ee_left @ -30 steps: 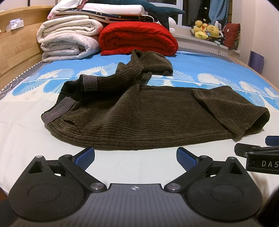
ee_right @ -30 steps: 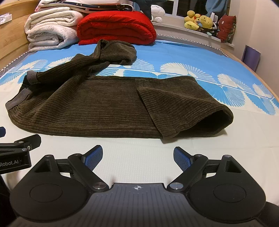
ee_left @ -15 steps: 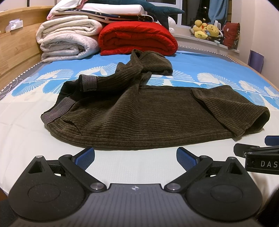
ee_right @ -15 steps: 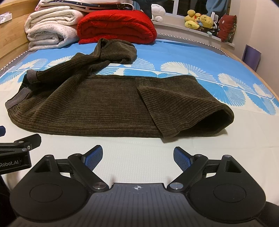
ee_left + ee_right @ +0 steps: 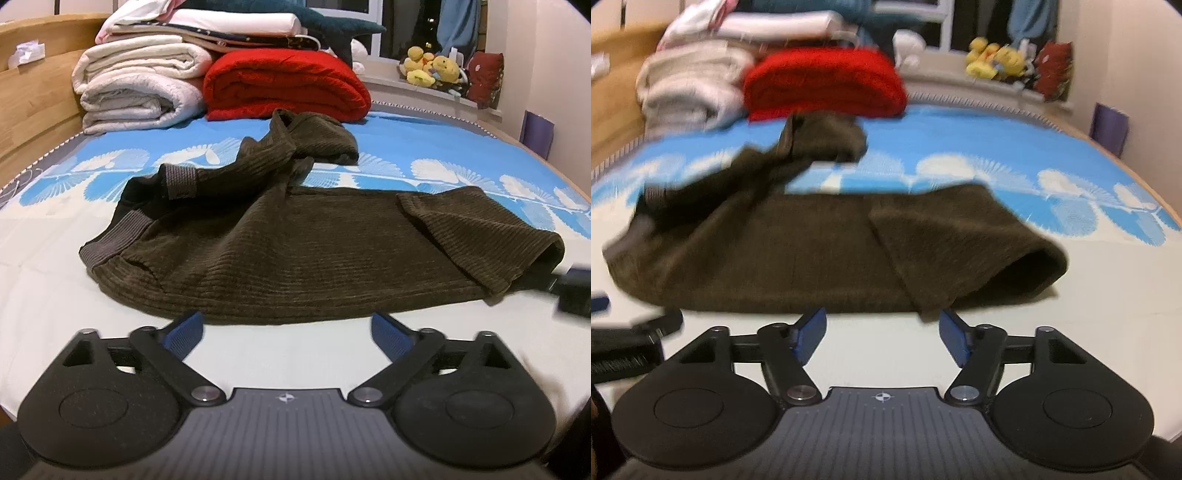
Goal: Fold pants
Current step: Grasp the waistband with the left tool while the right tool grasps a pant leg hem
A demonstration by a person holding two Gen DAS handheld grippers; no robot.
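Dark brown corduroy pants (image 5: 295,251) lie spread on the bed, waistband at the left, one leg stretched to the right, the other leg bunched toward the back. My left gripper (image 5: 288,332) is open and empty, just in front of the pants' near edge. In the blurred right wrist view the pants (image 5: 827,251) lie ahead. My right gripper (image 5: 882,334) is open, narrower than before, and empty. It sits close to the near hem of the leg opening (image 5: 1027,273). The right gripper also shows at the right edge of the left wrist view (image 5: 574,291).
A bed sheet (image 5: 406,155) with a blue and white pattern covers the bed. Folded white blankets (image 5: 140,92) and a red blanket (image 5: 288,88) are stacked at the back. A wooden headboard (image 5: 33,96) is at the left. Plush toys (image 5: 432,66) sit on the windowsill.
Both grippers have moved forward toward the pants. The right gripper moved faster, its view is blurred, and its jaws have narrowed. The pants lie as before.
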